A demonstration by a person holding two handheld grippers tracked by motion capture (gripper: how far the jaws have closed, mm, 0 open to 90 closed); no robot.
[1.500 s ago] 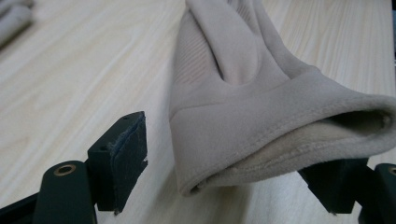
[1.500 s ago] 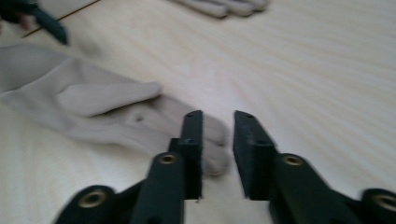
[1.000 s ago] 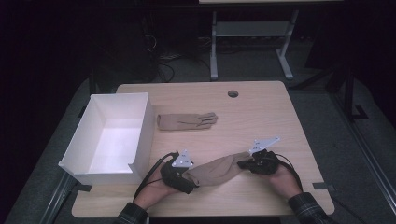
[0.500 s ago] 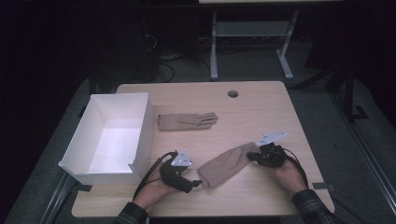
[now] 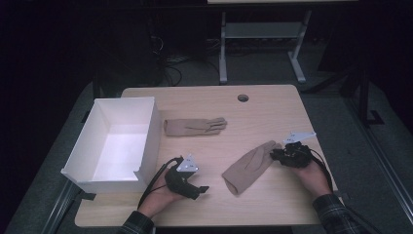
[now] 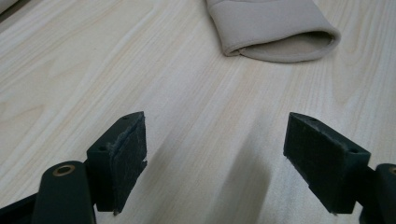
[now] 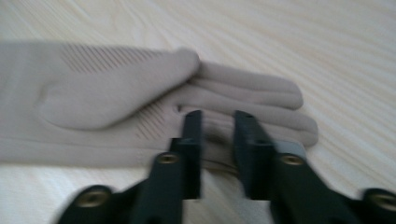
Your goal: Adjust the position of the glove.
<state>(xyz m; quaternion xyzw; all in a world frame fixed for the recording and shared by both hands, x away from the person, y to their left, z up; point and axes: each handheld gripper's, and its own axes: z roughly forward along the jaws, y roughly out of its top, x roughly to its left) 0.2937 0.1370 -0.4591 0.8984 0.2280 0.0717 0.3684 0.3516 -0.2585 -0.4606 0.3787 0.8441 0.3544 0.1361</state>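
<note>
Glove [image 5: 251, 167] near the front-right part of the table [image 5: 272, 105] has been dragged and swung since a second ago: it used to lie stretched between both hands, now it sits apart from the left one, cuff toward the front edge, fingertips toward the right edge. Right claw [image 5: 283, 155] pulled it that way and has just been opening; in the right gripper view its jaws stand a narrow gap apart over the glove's fingers, fabric between or just under them, pads apparently not pressing. Reads as a release after straightening the glove. Left claw [image 5: 198, 189] rests near the front edge, jaws wide, nothing in them; the left gripper view shows bare wood between them and the glove's cuff ahead. Second glove [image 5: 195, 126] lies flat mid-table, beside the white box [image 5: 92, 146] at the left edge. Likely next: pairing or boxing the gloves.
</note>
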